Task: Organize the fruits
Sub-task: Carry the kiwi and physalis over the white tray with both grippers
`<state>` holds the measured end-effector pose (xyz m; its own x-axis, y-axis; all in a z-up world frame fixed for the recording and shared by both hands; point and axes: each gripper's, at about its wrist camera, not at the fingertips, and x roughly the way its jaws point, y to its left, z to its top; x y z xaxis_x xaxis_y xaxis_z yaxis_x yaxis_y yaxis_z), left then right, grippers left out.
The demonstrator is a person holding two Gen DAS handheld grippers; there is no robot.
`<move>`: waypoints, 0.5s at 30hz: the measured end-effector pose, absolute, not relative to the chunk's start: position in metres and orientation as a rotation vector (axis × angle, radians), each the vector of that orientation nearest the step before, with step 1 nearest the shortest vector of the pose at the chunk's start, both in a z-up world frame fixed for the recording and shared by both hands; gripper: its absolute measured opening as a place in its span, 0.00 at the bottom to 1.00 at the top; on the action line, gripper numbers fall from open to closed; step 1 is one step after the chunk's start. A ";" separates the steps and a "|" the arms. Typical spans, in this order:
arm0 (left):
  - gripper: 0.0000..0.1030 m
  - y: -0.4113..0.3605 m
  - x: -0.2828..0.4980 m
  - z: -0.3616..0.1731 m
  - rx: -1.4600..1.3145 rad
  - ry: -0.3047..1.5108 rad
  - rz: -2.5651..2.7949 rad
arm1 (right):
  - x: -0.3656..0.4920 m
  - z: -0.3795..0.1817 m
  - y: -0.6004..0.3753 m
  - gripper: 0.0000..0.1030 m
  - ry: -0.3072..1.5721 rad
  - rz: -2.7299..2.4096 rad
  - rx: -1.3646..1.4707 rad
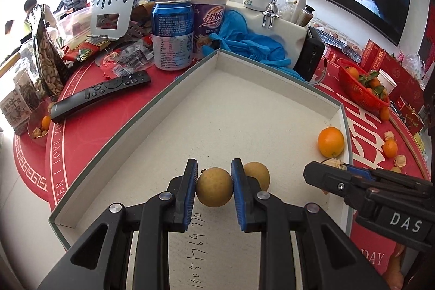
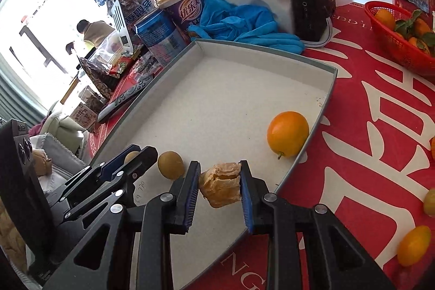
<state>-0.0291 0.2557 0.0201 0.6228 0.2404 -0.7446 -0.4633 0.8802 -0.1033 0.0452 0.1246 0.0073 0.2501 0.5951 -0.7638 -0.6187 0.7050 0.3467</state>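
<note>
A shallow white box tray (image 1: 274, 64) lies on the red tablecloth. Over its near end, my left gripper (image 1: 214, 181) is shut on a round yellow-brown fruit (image 1: 214, 192). A second such fruit (image 1: 259, 174) lies just behind its right finger. An orange (image 1: 331, 142) rests against the tray's right wall. In the right wrist view, my right gripper (image 2: 219, 175) is shut on a crinkled tan husked fruit (image 2: 221, 188) over the tray (image 2: 272, 52). The loose yellow fruit (image 2: 170, 165) and my left gripper (image 2: 142, 151) are to its left, the orange (image 2: 288, 133) is ahead on the right.
A red basket (image 2: 380, 26) of leafy oranges stands at the right, with small oranges (image 2: 413, 245) and husked fruits (image 1: 399, 160) loose on the cloth. A blue can (image 1: 172, 34), purple cup (image 1: 208, 15), remote (image 1: 100, 95), blue gloves (image 1: 244, 42) and black device (image 1: 311, 59) crowd the tray's far side.
</note>
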 end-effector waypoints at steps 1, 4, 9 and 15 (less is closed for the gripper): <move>0.27 0.256 -0.029 0.019 -0.300 0.809 0.410 | 0.046 0.007 0.125 0.29 1.027 0.823 -0.031; 0.27 0.255 -0.028 0.017 -0.293 0.817 0.410 | 0.044 0.008 0.127 0.29 1.023 0.807 -0.056; 0.27 0.254 -0.028 0.017 -0.284 0.819 0.411 | 0.039 0.007 0.132 0.29 1.021 0.802 -0.089; 0.27 0.251 -0.028 0.018 -0.264 0.814 0.429 | 0.040 0.010 0.131 0.29 1.002 0.776 -0.102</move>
